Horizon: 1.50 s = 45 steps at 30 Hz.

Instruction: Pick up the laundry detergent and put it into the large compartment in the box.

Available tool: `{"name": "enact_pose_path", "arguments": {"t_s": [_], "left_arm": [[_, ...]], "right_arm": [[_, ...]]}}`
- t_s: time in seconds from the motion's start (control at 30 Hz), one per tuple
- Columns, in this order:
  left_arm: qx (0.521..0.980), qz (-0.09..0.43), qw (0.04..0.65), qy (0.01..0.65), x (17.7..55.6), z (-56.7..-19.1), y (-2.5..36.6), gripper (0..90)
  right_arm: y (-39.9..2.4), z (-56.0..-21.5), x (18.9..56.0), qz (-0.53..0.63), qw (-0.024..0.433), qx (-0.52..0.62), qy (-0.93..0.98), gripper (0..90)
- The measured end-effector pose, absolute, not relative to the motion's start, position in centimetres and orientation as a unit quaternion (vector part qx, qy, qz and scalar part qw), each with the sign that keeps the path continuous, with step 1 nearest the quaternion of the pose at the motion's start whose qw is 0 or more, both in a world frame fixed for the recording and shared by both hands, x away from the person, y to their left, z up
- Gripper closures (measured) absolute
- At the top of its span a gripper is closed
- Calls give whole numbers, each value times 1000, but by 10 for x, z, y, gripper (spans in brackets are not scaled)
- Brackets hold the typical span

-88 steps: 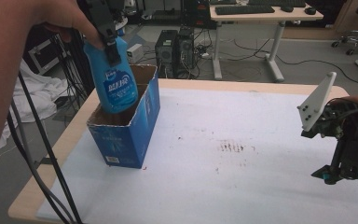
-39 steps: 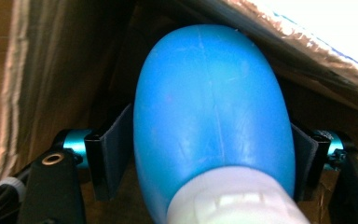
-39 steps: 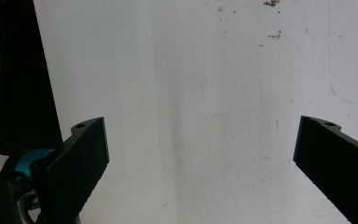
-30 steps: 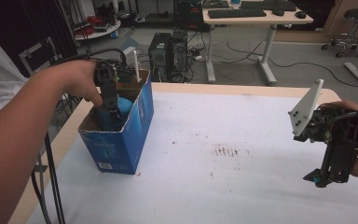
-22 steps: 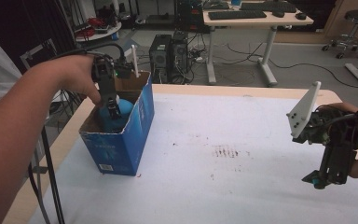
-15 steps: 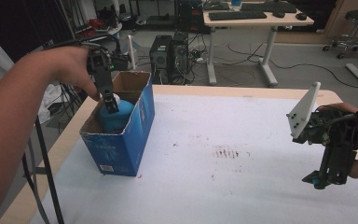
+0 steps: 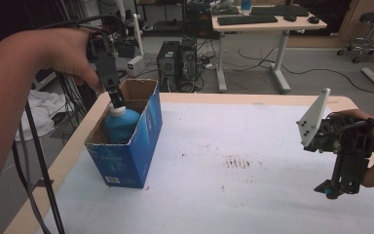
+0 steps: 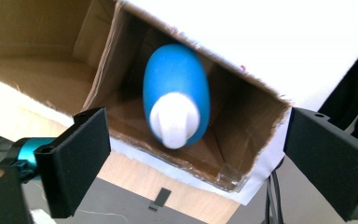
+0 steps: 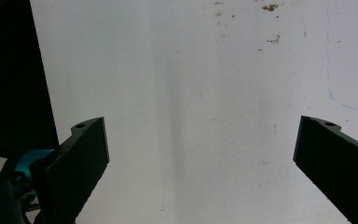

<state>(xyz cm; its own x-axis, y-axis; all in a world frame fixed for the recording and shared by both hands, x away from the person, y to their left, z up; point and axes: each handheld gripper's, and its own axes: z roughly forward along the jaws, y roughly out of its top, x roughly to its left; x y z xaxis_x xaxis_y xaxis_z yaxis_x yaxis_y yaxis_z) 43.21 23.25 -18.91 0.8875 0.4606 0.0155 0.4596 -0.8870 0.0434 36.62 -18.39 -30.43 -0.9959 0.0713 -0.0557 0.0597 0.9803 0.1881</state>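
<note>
My left gripper (image 7: 115, 97) hangs just above the open cardboard box (image 7: 146, 131) near the left edge of the counter (image 7: 233, 195). Its fingers (image 8: 81, 158) are spread wide with nothing between them. The blue bottle (image 8: 177, 100) sits down inside the box, white cap (image 8: 173, 120) pointing up toward me, leaning a little against one wall as far as I can judge.

My right gripper (image 7: 338, 183) hovers over the bare white surface near the right edge of the counter, with its fingers (image 9: 77, 163) likewise parted and empty.

The risks I see from here:

- In the high view my left fingertips look close to the cap. If I pull away sideways rather than straight up, I could clip it and tip the bottle over inside.
- The box walls are thin card and the flaps are ragged. A finger catching the rim could drag or topple the whole box, which stands close to the left edge of the counter.
- The left gripper's cable trails near the box's far left corner and could snag on it as I draw back.

My right gripper is well apart from everything, so I see little danger there.
</note>
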Motion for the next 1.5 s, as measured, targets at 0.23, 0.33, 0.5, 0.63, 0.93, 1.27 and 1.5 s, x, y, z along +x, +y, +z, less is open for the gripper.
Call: {"name": "enact_pose_path", "arguments": {"t_s": [0.23, 0.33, 0.5, 0.63, 0.93, 1.27, 1.5], "left_arm": [[980, 12, 23, 198, 423, -185, 206, 41], [983, 7, 21, 180, 420, -187, 193, 17], [992, 3, 14, 126, 416, -194, 168, 17], [996, -7, 13, 93, 415, -207, 149, 17], [997, -10, 15, 81, 420, -239, 130, 17], [998, -8, 9, 67, 417, -253, 116, 17], [998, -11, 6, 67, 417, -254, 112, 17]], "right_arm": [[-184, -304, 365, 94, 32, 32, 995, 24], [-184, -304, 365, 94, 31, 33, 995, 24], [-183, -304, 366, 95, 30, 30, 995, 24], [-183, -304, 367, 94, 29, 33, 995, 24], [-179, -298, 367, 91, 30, 33, 995, 24], [-175, -285, 369, 94, 37, 17, 995, 24], [-182, -282, 370, 96, 40, 21, 994, 24]]}}
